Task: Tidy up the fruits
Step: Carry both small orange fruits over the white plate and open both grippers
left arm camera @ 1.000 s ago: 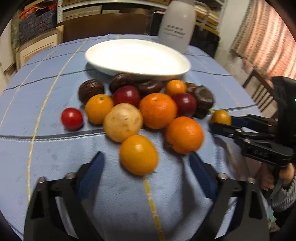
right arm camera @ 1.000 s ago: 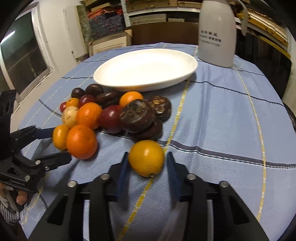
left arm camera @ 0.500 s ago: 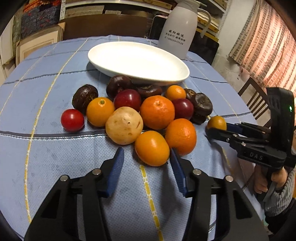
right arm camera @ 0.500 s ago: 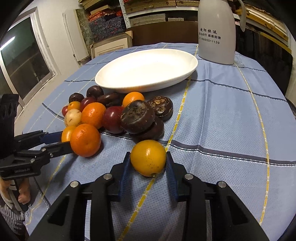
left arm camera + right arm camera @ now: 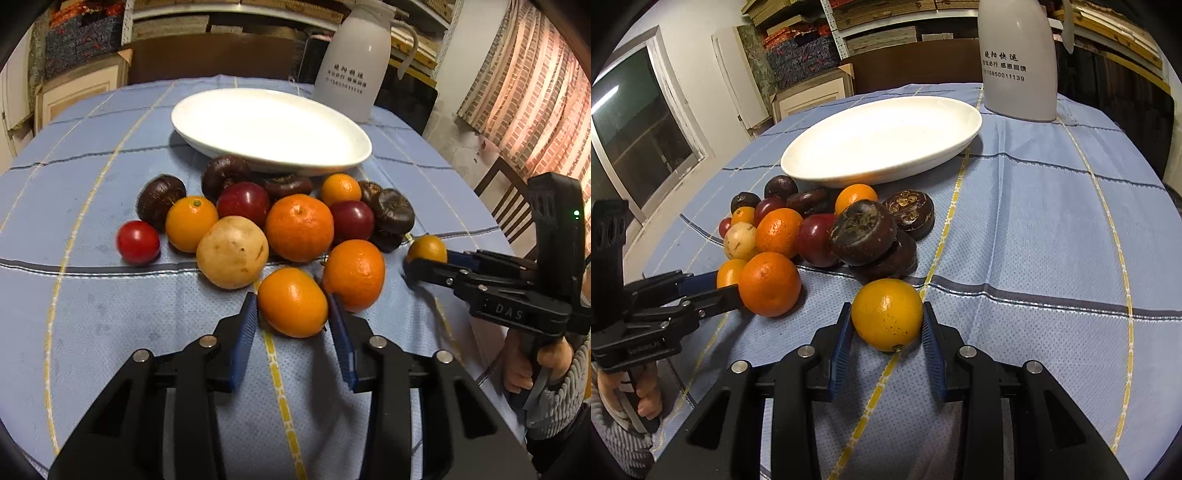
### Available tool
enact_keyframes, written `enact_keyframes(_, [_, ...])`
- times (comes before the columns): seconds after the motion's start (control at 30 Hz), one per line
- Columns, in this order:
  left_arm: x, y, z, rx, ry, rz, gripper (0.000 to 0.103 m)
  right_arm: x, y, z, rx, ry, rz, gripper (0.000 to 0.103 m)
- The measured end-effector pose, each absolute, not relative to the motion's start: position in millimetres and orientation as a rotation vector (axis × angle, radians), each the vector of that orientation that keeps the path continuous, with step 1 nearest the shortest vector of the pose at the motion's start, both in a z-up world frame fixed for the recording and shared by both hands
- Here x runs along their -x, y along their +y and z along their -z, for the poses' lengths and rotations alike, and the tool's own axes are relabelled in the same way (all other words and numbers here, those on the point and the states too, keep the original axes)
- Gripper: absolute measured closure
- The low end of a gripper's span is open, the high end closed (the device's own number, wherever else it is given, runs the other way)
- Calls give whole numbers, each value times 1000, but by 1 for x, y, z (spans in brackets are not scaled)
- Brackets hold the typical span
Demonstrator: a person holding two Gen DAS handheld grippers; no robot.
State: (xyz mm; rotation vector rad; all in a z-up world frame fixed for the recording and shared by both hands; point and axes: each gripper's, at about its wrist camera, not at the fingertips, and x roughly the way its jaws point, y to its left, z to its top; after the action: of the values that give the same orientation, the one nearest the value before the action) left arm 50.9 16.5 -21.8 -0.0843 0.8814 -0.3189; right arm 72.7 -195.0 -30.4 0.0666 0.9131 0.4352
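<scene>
Grasp step: left gripper (image 5: 292, 317) jaws, just closing, pinch an orange fruit (image 5: 292, 302); right gripper (image 5: 887, 332) clamps a yellow-orange fruit (image 5: 887, 314). Next: lift both to the white dish (image 5: 332, 162).

left claw (image 5: 292, 314) just closing (pads pressing fruit), right claw (image 5: 887, 325) clamped
</scene>
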Motion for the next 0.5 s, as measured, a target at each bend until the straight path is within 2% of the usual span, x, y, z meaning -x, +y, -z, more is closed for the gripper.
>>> enact_keyframes(0.23, [-56,21,-25,74,783,316,65,-74,-204,-1,-140,835,-461,66])
enact_keyframes(0.4, [-115,20,-48,90,767,296,65,-115,-186,-50,-126,770,-450,66])
enact_keyframes(0.5, [-154,20,-42,119,798,292,65,-150,-169,-52,-139,786,-443,66])
